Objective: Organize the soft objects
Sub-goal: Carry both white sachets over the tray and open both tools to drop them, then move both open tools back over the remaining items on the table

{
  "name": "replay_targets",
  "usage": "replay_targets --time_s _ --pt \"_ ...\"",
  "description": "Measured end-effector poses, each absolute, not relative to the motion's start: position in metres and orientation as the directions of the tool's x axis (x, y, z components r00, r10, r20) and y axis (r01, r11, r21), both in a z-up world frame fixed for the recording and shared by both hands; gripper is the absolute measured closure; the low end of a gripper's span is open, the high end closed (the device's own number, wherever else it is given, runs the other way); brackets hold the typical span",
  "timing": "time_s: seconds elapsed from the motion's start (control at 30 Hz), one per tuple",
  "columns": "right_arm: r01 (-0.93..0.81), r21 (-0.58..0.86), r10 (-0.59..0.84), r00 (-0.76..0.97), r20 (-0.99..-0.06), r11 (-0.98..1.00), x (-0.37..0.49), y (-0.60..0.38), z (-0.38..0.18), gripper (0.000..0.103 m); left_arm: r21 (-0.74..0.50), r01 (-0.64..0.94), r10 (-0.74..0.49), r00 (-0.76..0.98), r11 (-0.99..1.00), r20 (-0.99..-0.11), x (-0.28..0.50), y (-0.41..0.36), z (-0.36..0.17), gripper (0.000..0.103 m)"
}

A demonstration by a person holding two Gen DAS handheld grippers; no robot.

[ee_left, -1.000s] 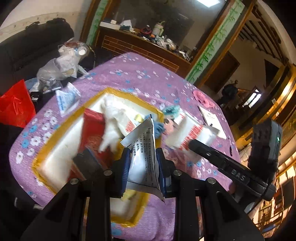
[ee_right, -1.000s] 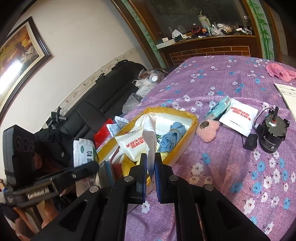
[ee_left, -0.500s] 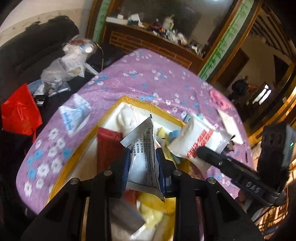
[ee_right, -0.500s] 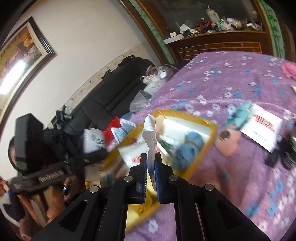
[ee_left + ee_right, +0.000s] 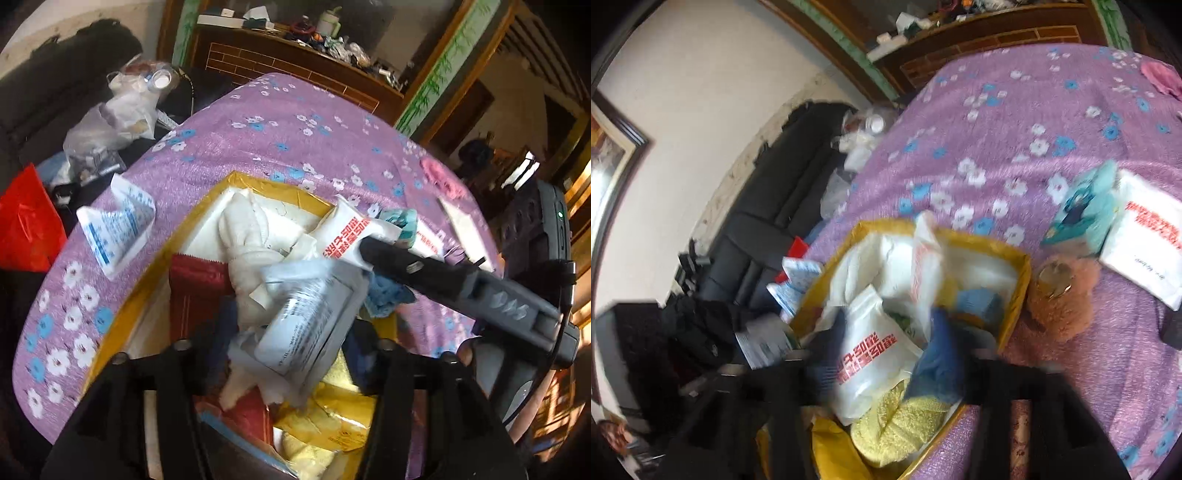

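Both packets are going into the yellow-rimmed box (image 5: 236, 177) together. Left gripper (image 5: 284, 354) has just been opening: jaws spread, and the grey-white printed sachet (image 5: 306, 325) lies tilted between them, apparently loose on the pile. Right gripper (image 5: 886, 354) has also just been opening; the white pack with red lettering (image 5: 871, 350) sits between its blurred fingers, and no pad looks pressed on it. I'd judge the task well along. The box already holds a white cloth bundle (image 5: 243, 236), a dark red pouch (image 5: 195, 291), yellow towelling (image 5: 897, 424) and something blue. Still out on the purple flowered tablecloth (image 5: 280, 122): a blue-printed sachet (image 5: 114, 229) near the left edge, a teal item (image 5: 1086, 210), a second red-lettered pack (image 5: 1145, 240), a brown fluffy pompom (image 5: 1063, 295) and a pink cloth (image 5: 441, 179) at the far side. Writing: the red characters are too blurred to read and the sachet text is illegible.
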State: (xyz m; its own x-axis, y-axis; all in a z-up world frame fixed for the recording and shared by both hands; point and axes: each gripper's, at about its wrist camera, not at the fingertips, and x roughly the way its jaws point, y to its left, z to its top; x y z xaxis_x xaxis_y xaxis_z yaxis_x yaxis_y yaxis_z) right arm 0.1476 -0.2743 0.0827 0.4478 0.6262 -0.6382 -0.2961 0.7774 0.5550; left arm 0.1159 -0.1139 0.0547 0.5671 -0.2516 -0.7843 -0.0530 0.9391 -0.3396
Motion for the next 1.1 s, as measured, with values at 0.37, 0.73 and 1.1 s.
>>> replay_targets --time_s 0.37,0.73,1.1 --pt "-0.284 0.575 0.628 0.517 -0.582 0.767 0.11 -0.312 0.096 0.023 -0.281 -0.078 -0.193 0.552 0.957 -0.811 0.1 -0.13 0.057 0.044" --pt "-0.318 0.574 0.643 0.534 -0.549 0.755 0.068 -0.362 0.108 0.023 -0.263 -0.088 -0.142 0.659 0.961 -0.738 0.056 -0.151 0.106 0.044" --pt "-0.307 0.568 0.629 0.554 -0.545 0.764 0.023 -0.422 0.098 0.022 -0.229 0.047 -0.208 0.62 0.972 -0.756 0.043 -0.222 0.108 0.044"
